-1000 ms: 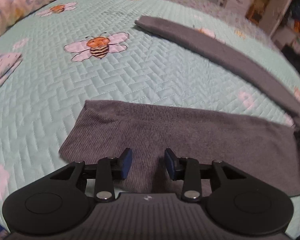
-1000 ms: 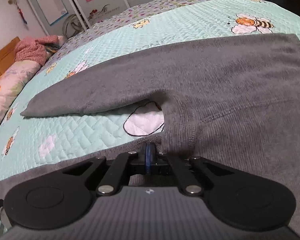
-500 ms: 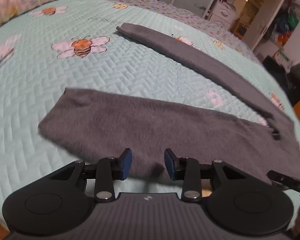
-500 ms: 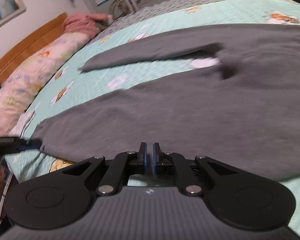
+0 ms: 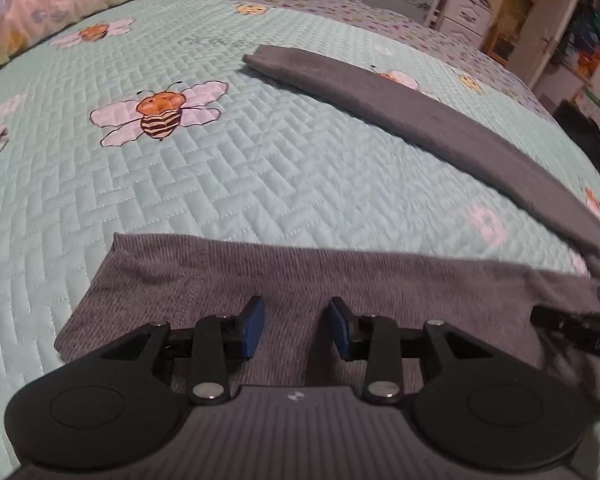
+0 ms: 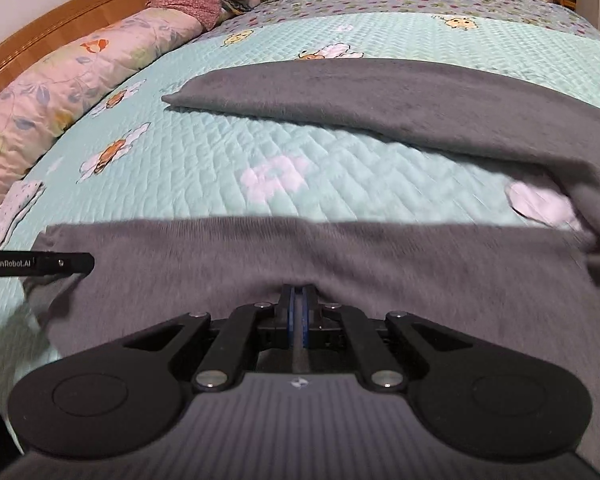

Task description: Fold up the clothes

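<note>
Grey knit trousers (image 5: pixel 340 280) spread flat on the quilted bed (image 5: pixel 220 180), seen from both wrists. Landmark: the large bee motif (image 5: pixel 160 114) on the quilt.

Left wrist view. The near leg lies just below the bee, its cuff end toward the left; the far leg (image 5: pixel 420 120) runs from the bee's upper right away to the right, well apart from the near one. The left gripper (image 5: pixel 296 330) hovers over the near leg's lower edge, fingers (image 5: pixel 254 330) released and partly spread, with no cloth between the pads. At the right margin the tip of the right gripper (image 5: pixel 572 328) shows beside the crotch.

Right wrist view. The right gripper (image 6: pixel 299 316) is clenched on the near leg (image 6: pixel 300 256); a ridge of fabric puckers up into the closed fingers (image 6: pixel 290 312). The left gripper (image 6: pixel 40 264) shows at the cuff end on the left.

Handling, as judged. The cloth looks light, soft and limp, with a ribbed surface that should not slip; it will sag and drag between holds and carries no risk of breakage. Best holds appear to be the hemmed cuff corner and the seam near the crotch, pinching both layers so that the leg lifts as one sheet toward the far leg.
</note>
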`<state>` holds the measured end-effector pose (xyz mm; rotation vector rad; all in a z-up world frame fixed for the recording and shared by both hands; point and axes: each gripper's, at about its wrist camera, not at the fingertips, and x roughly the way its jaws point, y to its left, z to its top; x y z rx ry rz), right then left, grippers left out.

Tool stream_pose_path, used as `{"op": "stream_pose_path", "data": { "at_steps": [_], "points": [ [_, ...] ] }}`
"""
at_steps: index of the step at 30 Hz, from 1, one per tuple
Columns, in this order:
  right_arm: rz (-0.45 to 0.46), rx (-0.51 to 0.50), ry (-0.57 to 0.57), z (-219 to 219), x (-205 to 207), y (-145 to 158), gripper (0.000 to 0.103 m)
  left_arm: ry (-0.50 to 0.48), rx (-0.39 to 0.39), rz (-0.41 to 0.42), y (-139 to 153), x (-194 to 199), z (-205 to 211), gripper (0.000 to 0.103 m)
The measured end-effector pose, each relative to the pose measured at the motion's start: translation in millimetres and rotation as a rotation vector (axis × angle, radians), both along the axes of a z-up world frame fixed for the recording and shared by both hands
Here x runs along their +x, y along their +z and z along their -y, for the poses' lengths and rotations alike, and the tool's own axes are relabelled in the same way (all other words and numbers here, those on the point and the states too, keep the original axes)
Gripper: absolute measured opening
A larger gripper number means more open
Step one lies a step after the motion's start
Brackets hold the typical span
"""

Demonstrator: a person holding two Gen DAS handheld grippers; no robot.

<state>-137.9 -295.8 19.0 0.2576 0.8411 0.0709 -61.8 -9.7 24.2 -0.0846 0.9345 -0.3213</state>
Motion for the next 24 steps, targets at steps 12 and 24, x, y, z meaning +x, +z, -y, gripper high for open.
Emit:
{"op": "stream_pose_path", "data": {
  "at_steps": [12, 24],
  "points": [
    [0.112, 0.049, -0.075, 81, 33, 48, 0.006, -0.227, -0.104, 0.098, 56, 45, 68, 0.039],
    [-0.055, 0.044, -0.16, 172, 189, -4, 0.0, -0.439, 0.122, 0.119, 1, 194, 203, 0.041]
  ]
}}
